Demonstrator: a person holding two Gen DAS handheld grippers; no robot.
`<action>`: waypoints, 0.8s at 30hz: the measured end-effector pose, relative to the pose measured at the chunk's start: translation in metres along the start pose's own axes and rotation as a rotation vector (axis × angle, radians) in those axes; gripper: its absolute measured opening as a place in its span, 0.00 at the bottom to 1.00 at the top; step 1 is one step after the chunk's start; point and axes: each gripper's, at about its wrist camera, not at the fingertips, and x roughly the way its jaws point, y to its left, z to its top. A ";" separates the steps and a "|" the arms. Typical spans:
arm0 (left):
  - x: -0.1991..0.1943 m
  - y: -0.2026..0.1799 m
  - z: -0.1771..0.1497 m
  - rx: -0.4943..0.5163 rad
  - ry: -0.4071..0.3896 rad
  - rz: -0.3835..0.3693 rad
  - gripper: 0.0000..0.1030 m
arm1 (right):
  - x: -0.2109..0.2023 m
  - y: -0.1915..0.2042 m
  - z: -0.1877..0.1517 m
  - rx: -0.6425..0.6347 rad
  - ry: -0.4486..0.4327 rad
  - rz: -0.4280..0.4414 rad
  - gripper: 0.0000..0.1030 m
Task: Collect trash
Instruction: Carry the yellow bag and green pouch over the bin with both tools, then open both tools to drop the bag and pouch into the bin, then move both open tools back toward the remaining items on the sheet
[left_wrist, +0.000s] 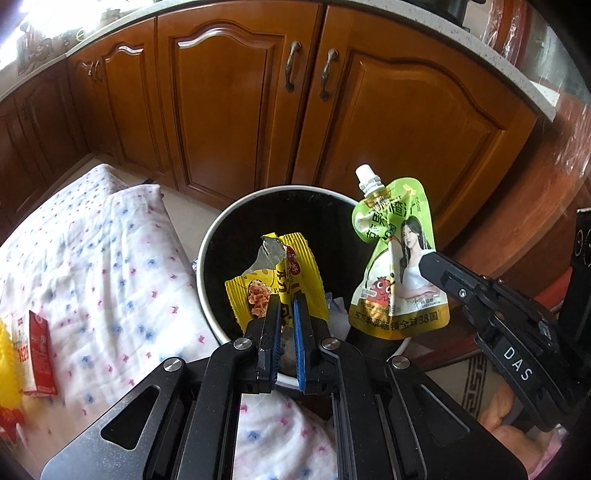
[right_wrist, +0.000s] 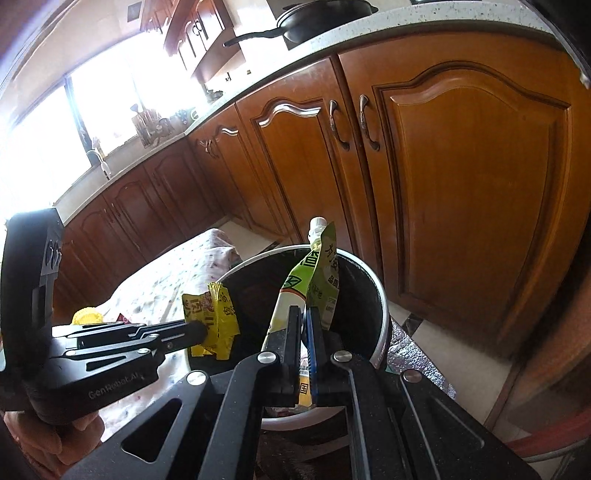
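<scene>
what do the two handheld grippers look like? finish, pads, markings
Both are matte black, angular linkage frames with triangular cut-outs and round silver pivot pins. Left gripper: one blue ribbed pad, the other darker. It reads "GenRobot.AI" on its side in the right wrist view. Right gripper: a blue pad between its black fingers, and white "DAS" lettering on its body. No cables visible.

Right gripper (right_wrist: 303, 314) clamped on a green spouted pouch (right_wrist: 314, 275) above the bin (right_wrist: 382, 314) — left gripper (right_wrist: 201, 332) pinching a yellow wrapper (right_wrist: 218, 314) beside it.
</scene>
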 end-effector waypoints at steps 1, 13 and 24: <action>0.002 -0.001 0.002 0.001 0.002 0.003 0.06 | 0.001 -0.001 0.000 0.002 0.001 -0.001 0.03; 0.012 -0.008 0.003 -0.016 0.031 0.005 0.15 | 0.005 -0.012 0.005 0.051 0.007 0.001 0.09; -0.009 0.000 -0.011 -0.062 0.009 -0.007 0.43 | -0.010 -0.008 -0.003 0.078 -0.015 0.031 0.49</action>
